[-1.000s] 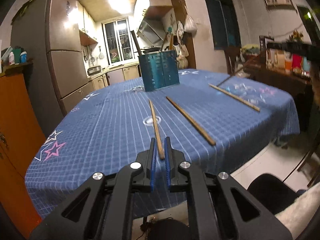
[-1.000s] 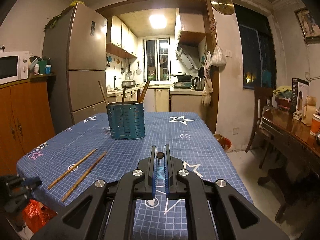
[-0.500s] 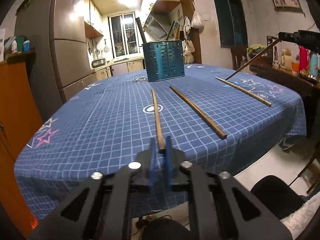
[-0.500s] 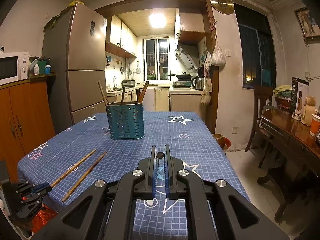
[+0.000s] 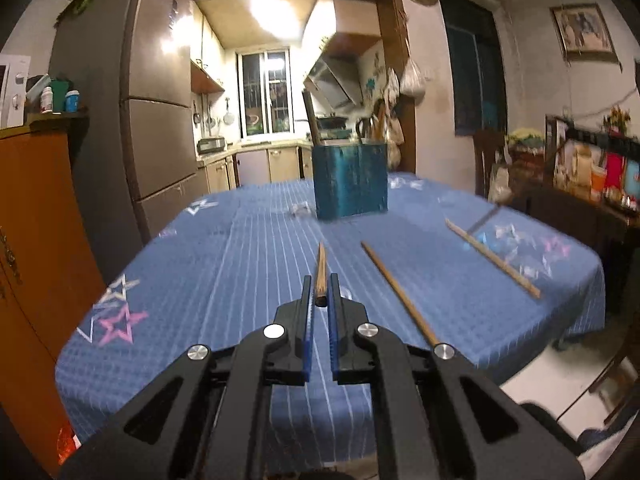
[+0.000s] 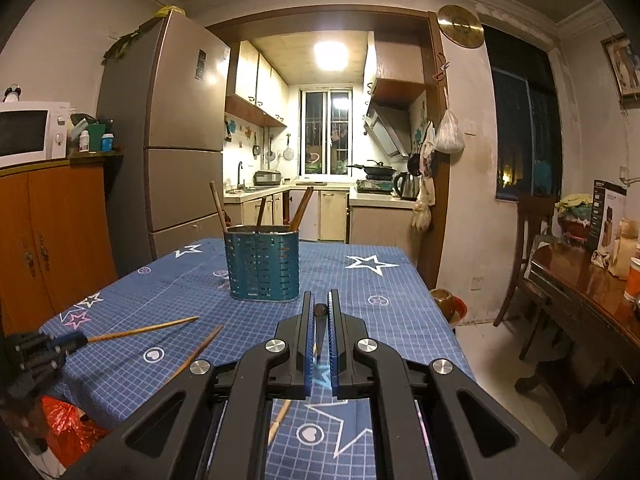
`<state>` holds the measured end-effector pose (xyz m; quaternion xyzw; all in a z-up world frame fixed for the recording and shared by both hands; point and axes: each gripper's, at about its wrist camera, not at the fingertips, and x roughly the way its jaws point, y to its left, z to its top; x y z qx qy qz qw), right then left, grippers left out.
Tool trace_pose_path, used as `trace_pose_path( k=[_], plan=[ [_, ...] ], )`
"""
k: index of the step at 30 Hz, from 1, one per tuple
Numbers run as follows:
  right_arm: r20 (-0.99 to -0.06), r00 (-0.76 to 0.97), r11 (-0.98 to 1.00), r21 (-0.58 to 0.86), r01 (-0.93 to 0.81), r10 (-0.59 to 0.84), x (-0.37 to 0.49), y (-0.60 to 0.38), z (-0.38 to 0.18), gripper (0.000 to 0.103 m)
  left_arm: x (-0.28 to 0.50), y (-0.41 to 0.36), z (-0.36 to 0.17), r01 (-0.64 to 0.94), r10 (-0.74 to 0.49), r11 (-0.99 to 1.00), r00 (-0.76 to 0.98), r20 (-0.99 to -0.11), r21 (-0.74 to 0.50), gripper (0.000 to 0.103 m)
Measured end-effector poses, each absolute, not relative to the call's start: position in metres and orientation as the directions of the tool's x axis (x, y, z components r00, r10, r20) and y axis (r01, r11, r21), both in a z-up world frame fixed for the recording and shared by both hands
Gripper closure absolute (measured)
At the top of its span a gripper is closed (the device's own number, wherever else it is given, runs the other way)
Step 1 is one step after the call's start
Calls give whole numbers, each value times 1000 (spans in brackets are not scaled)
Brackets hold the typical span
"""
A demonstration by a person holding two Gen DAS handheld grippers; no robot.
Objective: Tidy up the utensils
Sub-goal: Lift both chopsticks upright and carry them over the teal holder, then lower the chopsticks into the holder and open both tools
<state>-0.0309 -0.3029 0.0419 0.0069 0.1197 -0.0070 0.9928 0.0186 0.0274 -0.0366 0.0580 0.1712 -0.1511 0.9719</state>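
Chopsticks pinched in both grippers.
Left gripper (image 5: 320, 294) clamps a chopstick (image 5: 321, 270) aimed at the teal holder (image 5: 350, 180); right gripper (image 6: 320, 312) clamps a dark chopstick (image 6: 320, 326).

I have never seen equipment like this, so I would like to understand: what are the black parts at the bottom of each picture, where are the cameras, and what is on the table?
There is no robot arm here. A person holds one pair of tongs in each hand, and a camera on each looks forward along its fingers.

In the left camera's picture, the left tongs are shut on a wooden chopstick that points toward the blue utensil holder. In the right camera's picture, the right tongs grip a dark chopstick pointing down.

On the blue tablecloth stands the holder, with some chopsticks already inside. Two more chopsticks lie loose on the cloth.
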Motion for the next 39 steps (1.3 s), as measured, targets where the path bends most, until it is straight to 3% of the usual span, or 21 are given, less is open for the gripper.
trace_pose_path(
  k=[17, 26, 39],
  plan=[
    [-211, 977, 1000, 28, -13, 19, 21, -325, 94, 95, 87, 16, 75, 371, -352, 928, 865, -357, -15, 98],
    [-219, 973, 997, 57, -60, 72, 42, -323, 119, 95, 106, -3, 109, 409, -403, 910, 832, -380, -68, 98],
    [-248, 949, 981, 50, -189, 196, 65, -291, 172, 95, 130, -25, 162, 449, -423, 893, 807, -411, -37, 98]
  ],
)
